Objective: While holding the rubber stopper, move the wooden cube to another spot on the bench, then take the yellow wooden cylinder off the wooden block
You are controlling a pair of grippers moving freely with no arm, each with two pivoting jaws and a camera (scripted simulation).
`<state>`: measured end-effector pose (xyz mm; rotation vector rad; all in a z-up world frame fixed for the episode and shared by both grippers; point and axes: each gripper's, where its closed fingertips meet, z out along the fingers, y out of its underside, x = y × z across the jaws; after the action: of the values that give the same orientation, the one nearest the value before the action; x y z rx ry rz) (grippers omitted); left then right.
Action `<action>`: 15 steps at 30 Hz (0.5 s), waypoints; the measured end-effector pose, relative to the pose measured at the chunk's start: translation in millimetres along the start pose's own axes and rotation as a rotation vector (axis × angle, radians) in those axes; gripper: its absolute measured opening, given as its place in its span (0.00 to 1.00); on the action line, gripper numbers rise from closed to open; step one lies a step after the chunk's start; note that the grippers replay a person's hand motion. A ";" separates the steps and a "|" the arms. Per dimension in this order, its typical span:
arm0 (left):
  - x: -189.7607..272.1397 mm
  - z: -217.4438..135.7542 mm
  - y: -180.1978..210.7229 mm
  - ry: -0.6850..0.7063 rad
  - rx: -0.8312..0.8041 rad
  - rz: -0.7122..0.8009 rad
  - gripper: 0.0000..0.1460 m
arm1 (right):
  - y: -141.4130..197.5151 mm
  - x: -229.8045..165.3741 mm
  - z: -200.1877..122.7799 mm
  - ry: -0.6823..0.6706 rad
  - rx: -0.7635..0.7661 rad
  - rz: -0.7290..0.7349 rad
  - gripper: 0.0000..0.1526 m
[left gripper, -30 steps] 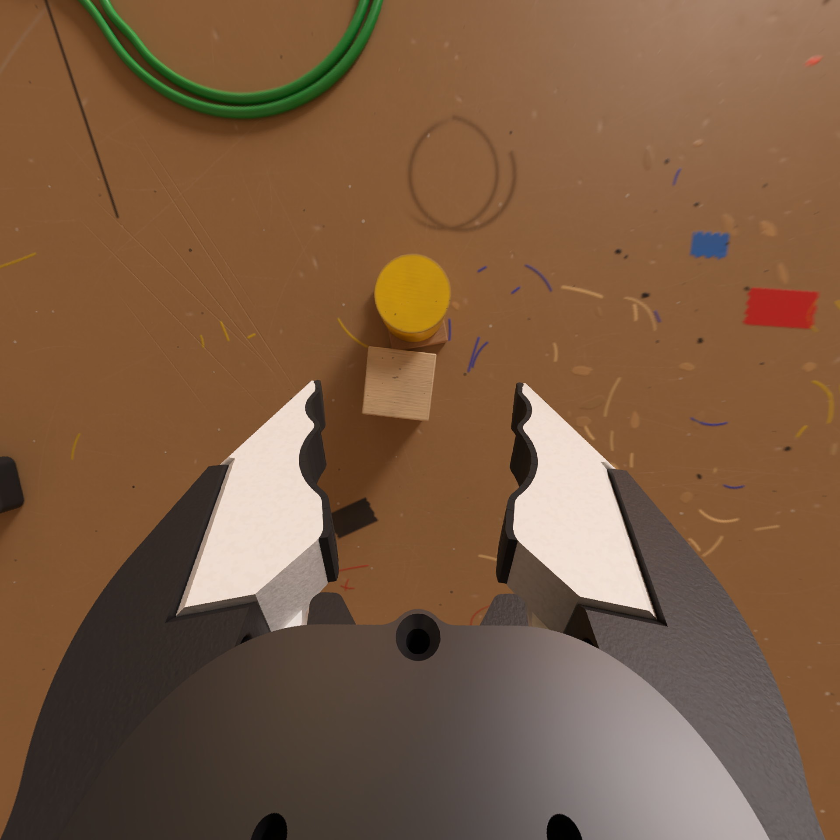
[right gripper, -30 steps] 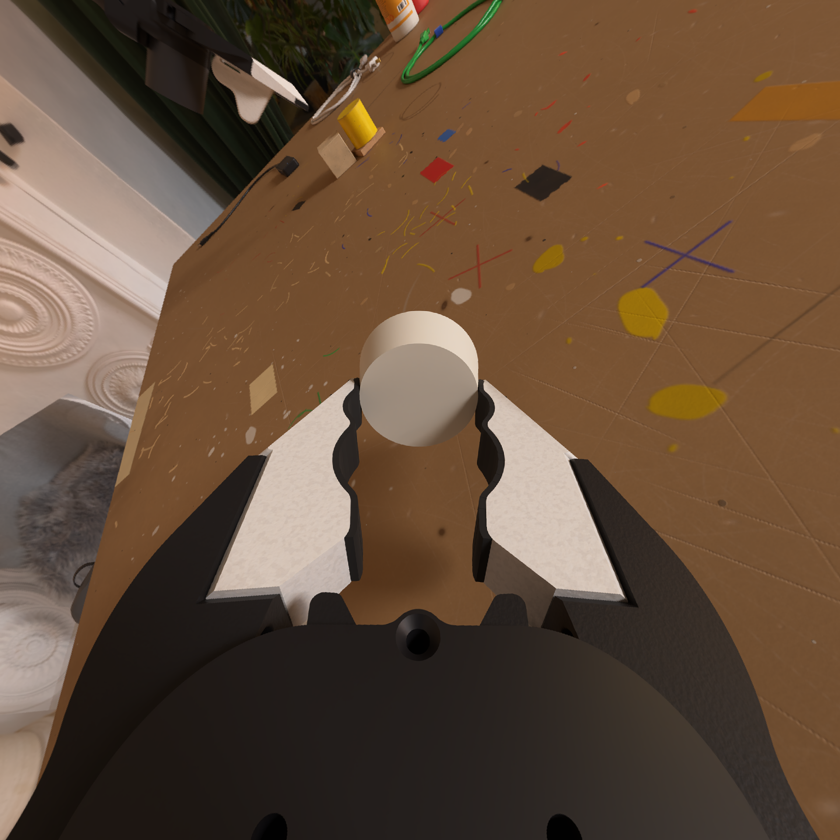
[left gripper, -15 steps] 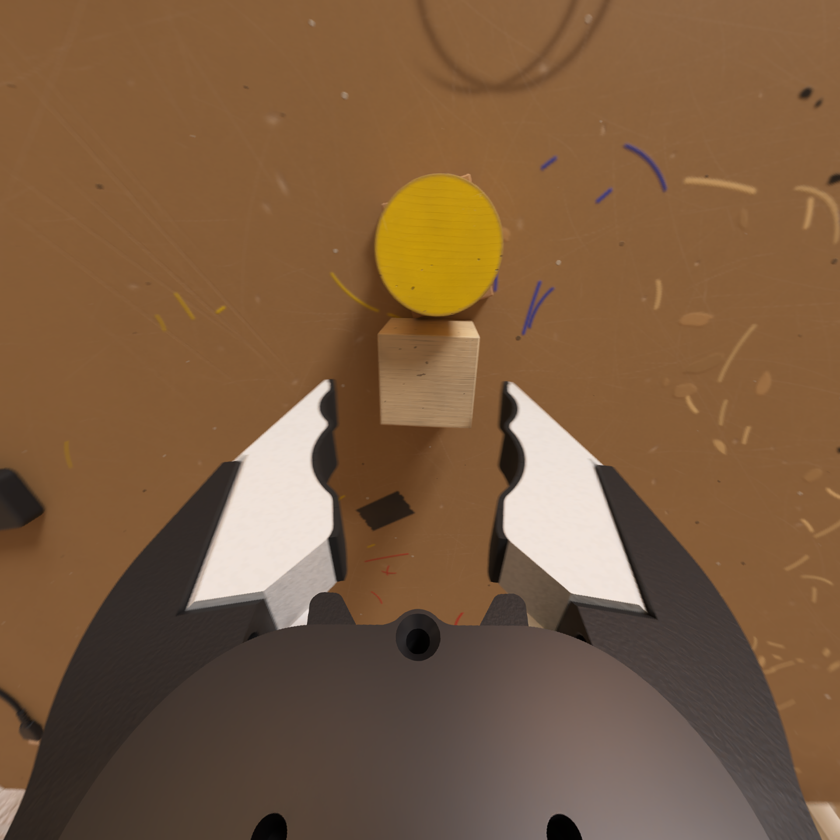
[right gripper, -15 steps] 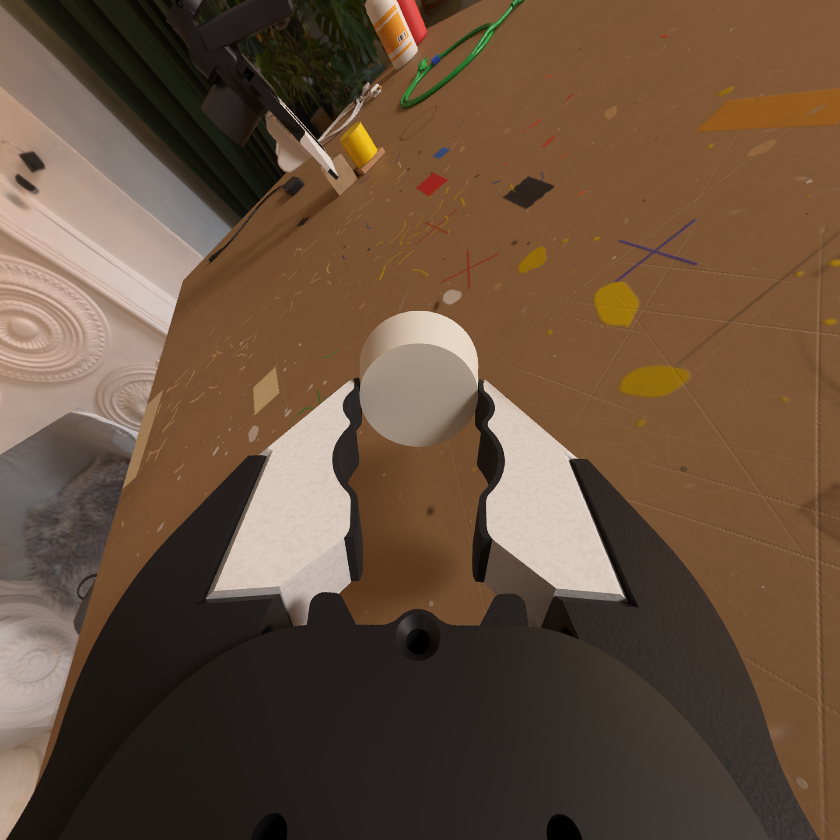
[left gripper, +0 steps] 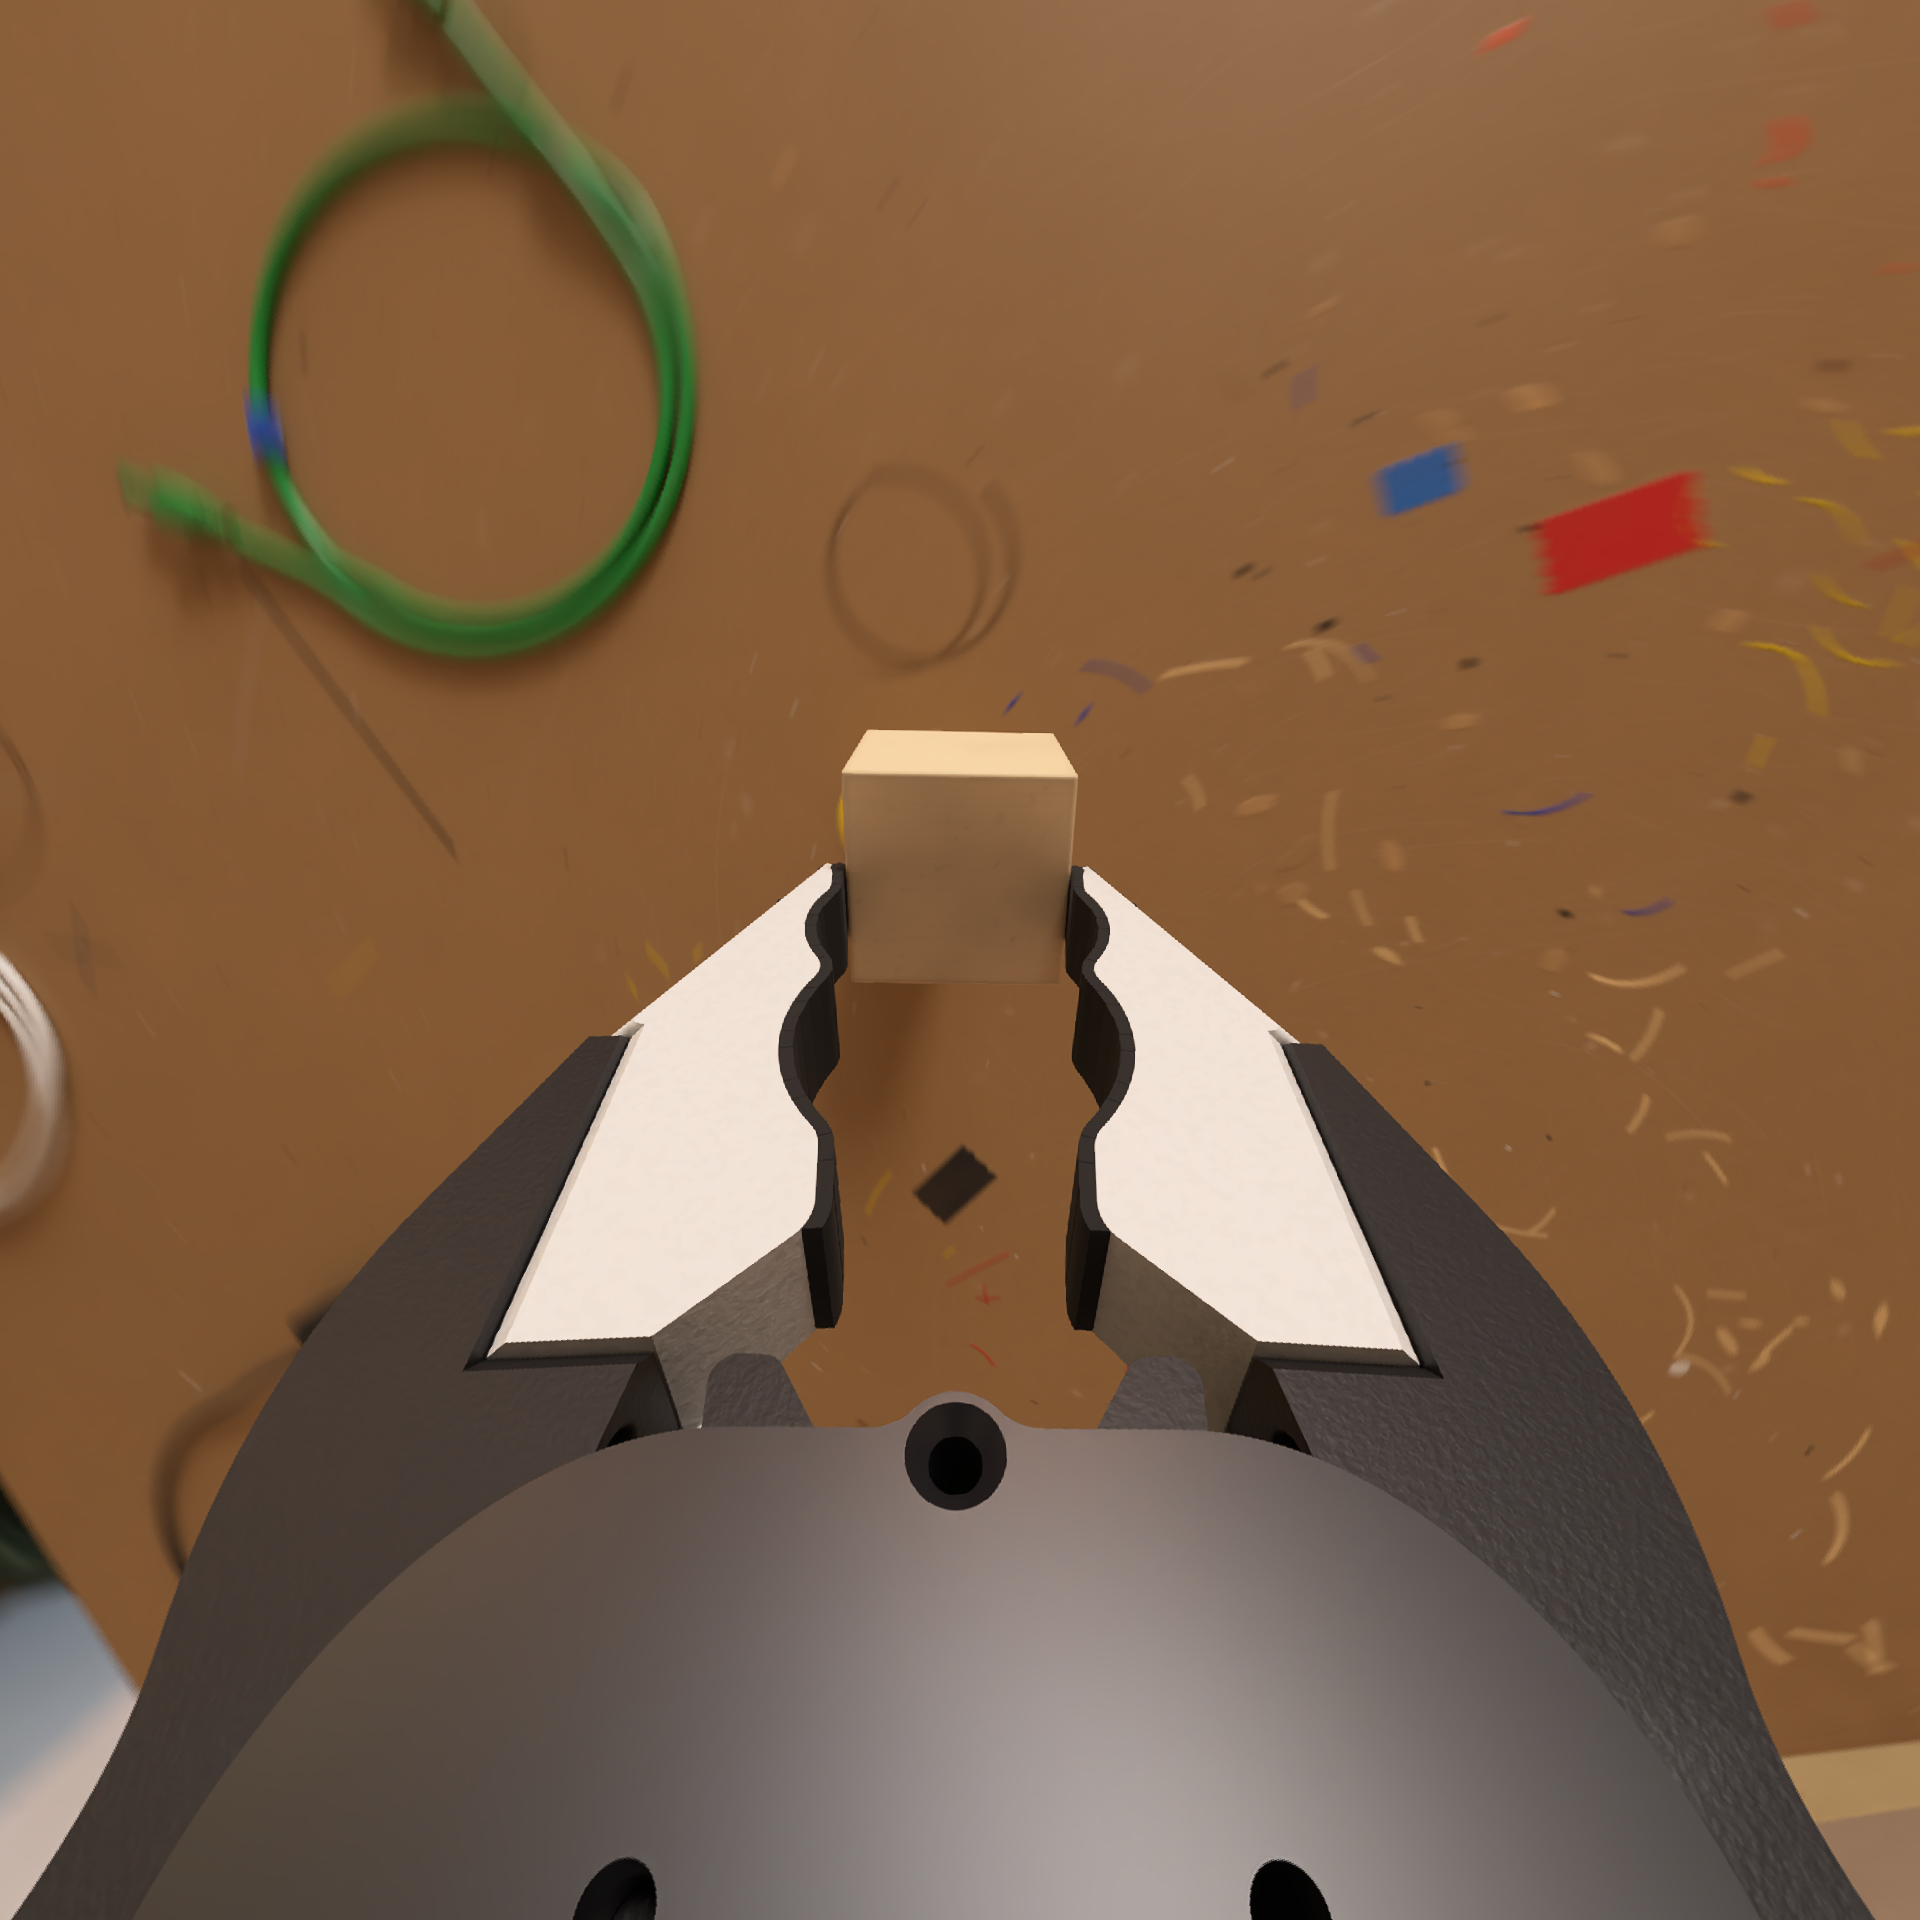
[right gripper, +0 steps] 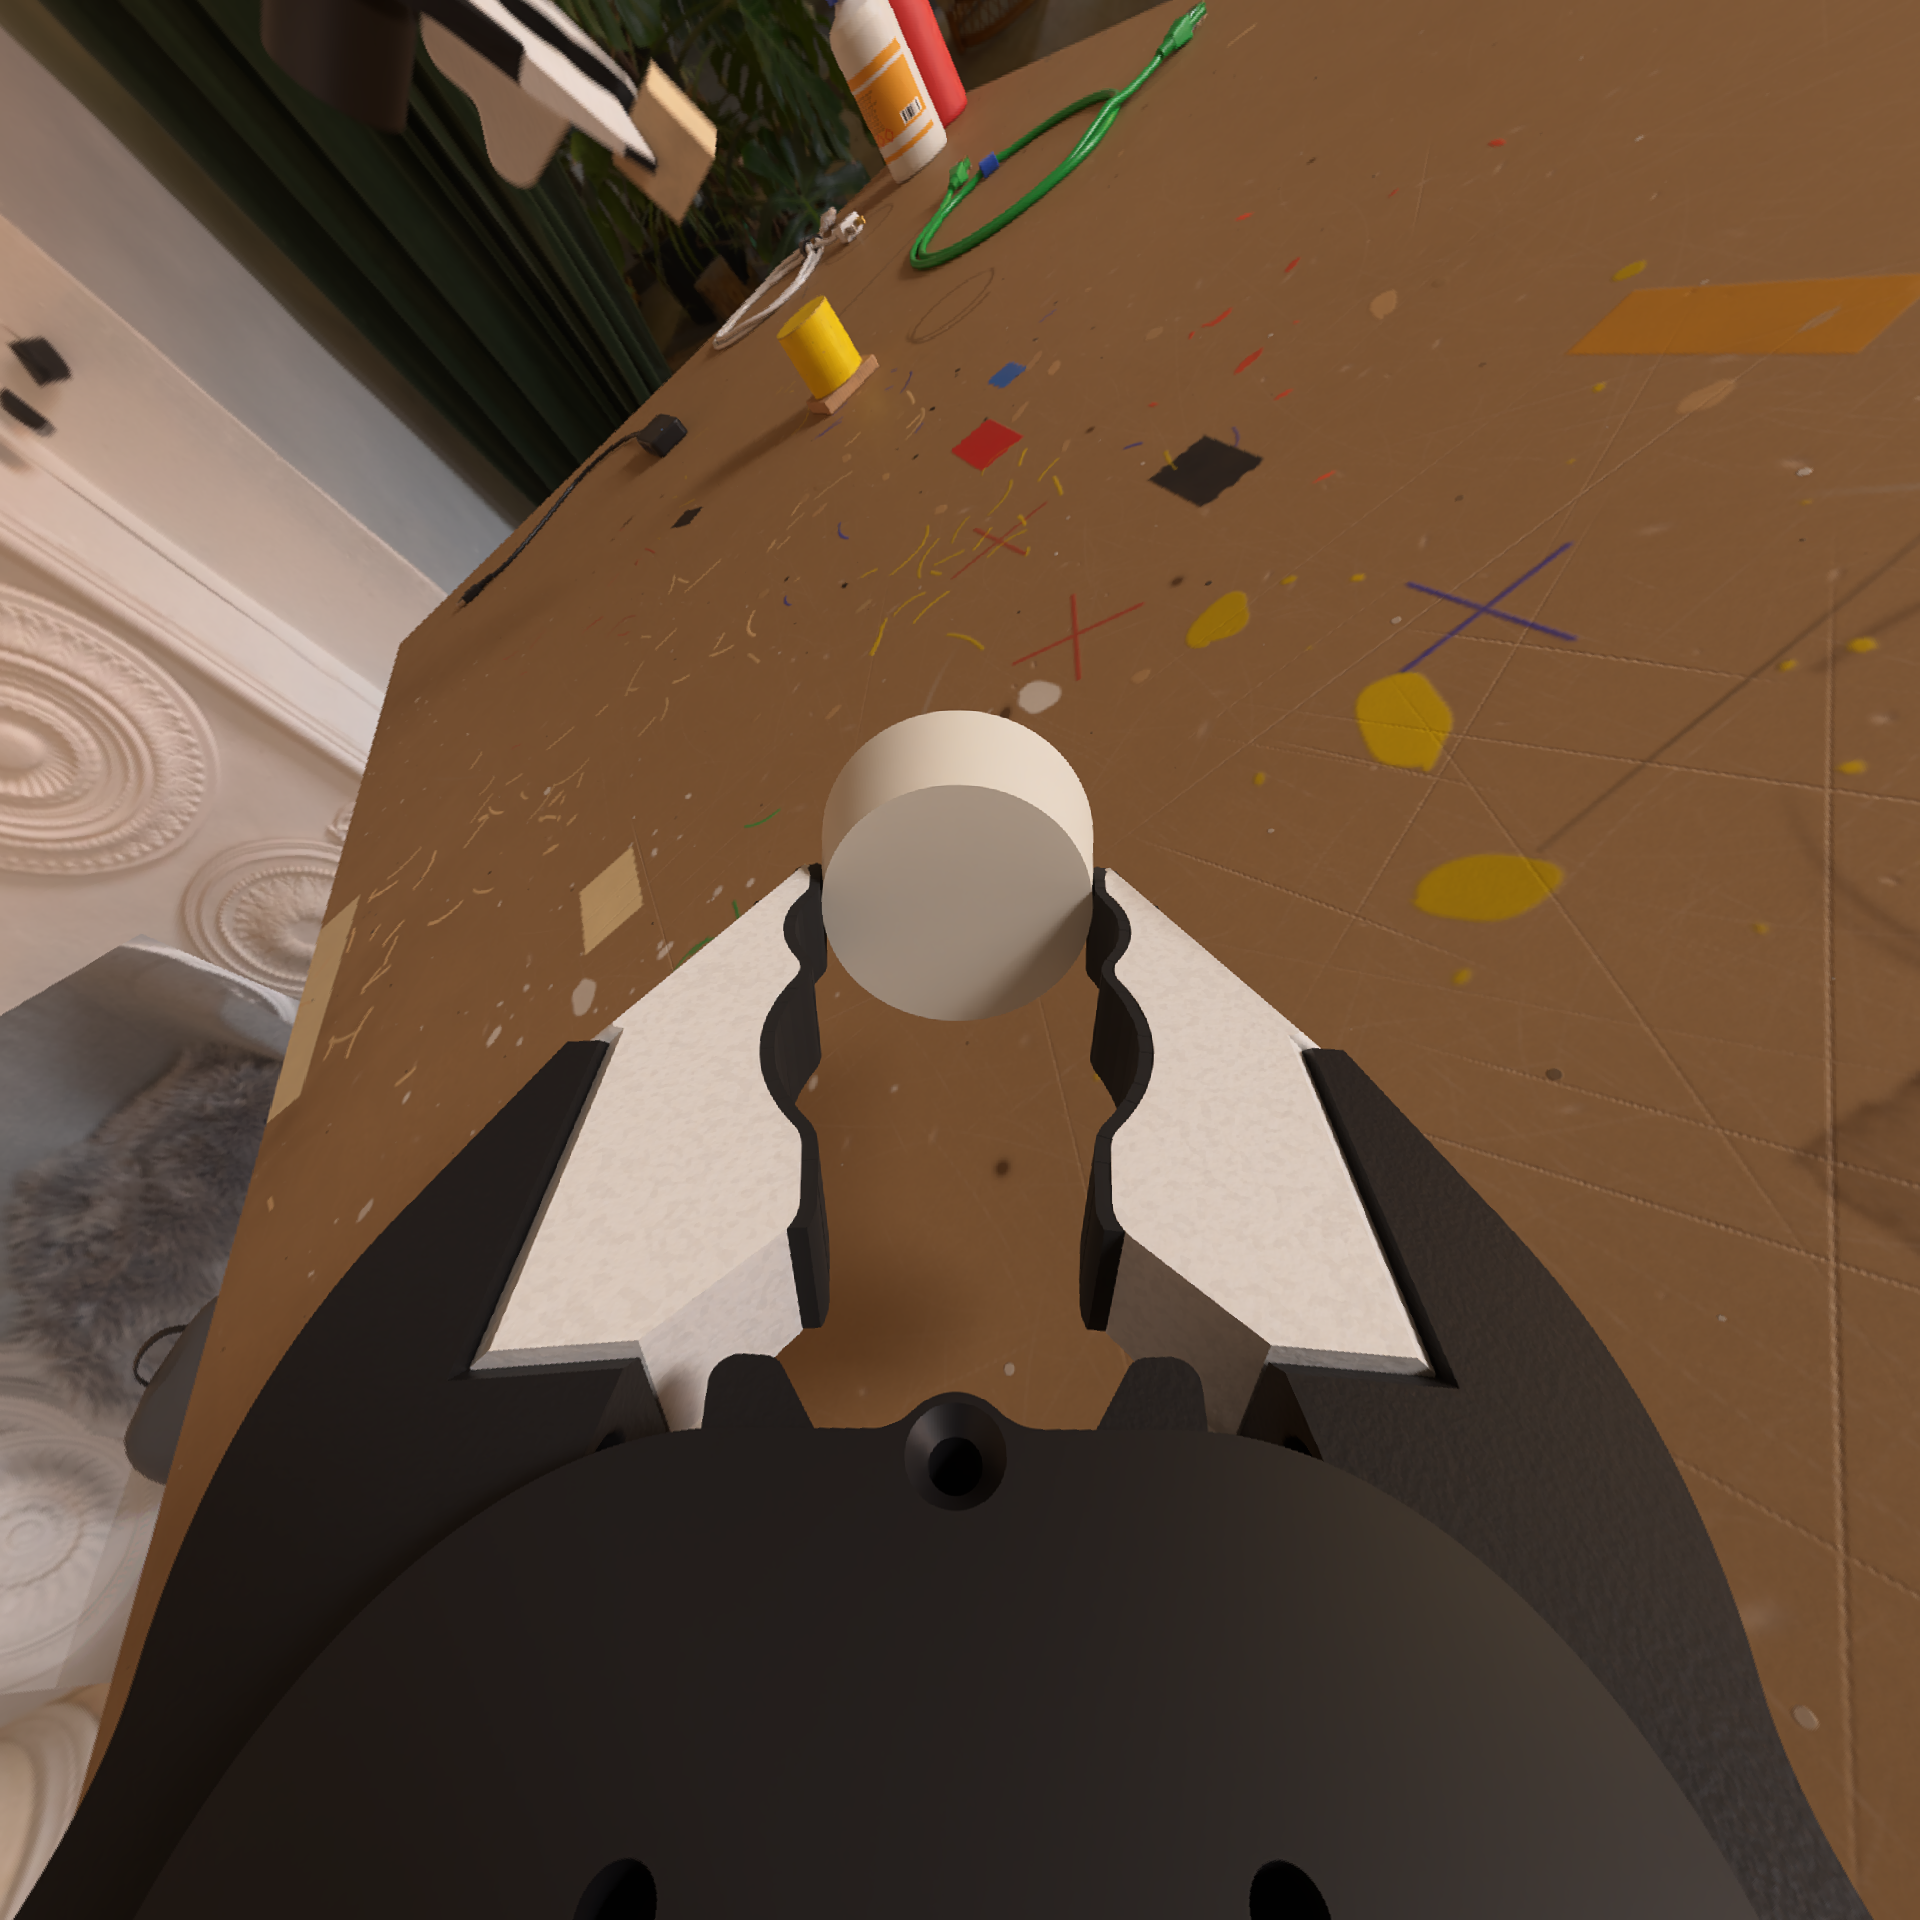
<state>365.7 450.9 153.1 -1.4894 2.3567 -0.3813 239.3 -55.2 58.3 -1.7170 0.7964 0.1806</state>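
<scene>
Left tool (left gripper: pixel 956 894) pinches the wooden cube (left gripper: pixel 957 862) at its fingertips, one pad pressed against each side face. The cube is raised clear of the table (left gripper: pixel 1351 260), as the right wrist view confirms: there the left tool (right gripper: pixel 636 133) appears in the far upper left with the cube (right gripper: pixel 677 137) at its tip, past the table's far left edge and above it. Beneath the left tool lie a small black patch, a coiled green cable (left gripper: pixel 468 416), a blue patch (left gripper: pixel 1419 479) and a red patch (left gripper: pixel 1619 532); much of this background is blurred.

Right tool (right gripper: pixel 954 883) pinches the rubber stopper (right gripper: pixel 956 862), a cream cylinder held on its side between the fingertips with a flat end toward the camera, above the table's (right gripper: pixel 1558 1039) middle. Beyond it, near the far left edge, the yellow wooden cylinder (right gripper: pixel 817 343) stands upright on the wooden block (right gripper: pixel 848 387). A black plug with its cord (right gripper: pixel 661 433) rests at that edge, just left of the block. Toward the far corner lie the green cable (right gripper: pixel 1029 177), a white cord (right gripper: pixel 790 272), a white bottle (right gripper: pixel 889 94) and a red bottle (right gripper: pixel 935 57). Paint patches and scratches mark the table surface.
</scene>
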 end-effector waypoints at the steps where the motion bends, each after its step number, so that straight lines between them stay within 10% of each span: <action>1: 12.4 -9.0 -16.8 0.015 0.027 0.088 0.29 | -0.9 -1.2 -0.6 -0.001 0.001 -0.001 0.33; 7: 130.6 5.1 -93.7 0.197 0.061 0.780 0.29 | -4.9 -10.7 -11.2 -0.006 0.039 0.022 0.33; 15: 207.1 101.2 -114.2 0.313 -0.063 1.146 0.29 | -1.4 -11.4 -26.6 0.080 0.023 0.039 0.33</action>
<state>417.5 210.3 78.7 0.0848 2.9917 -0.2254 224.0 -74.5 73.5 -1.6964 0.8876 0.1297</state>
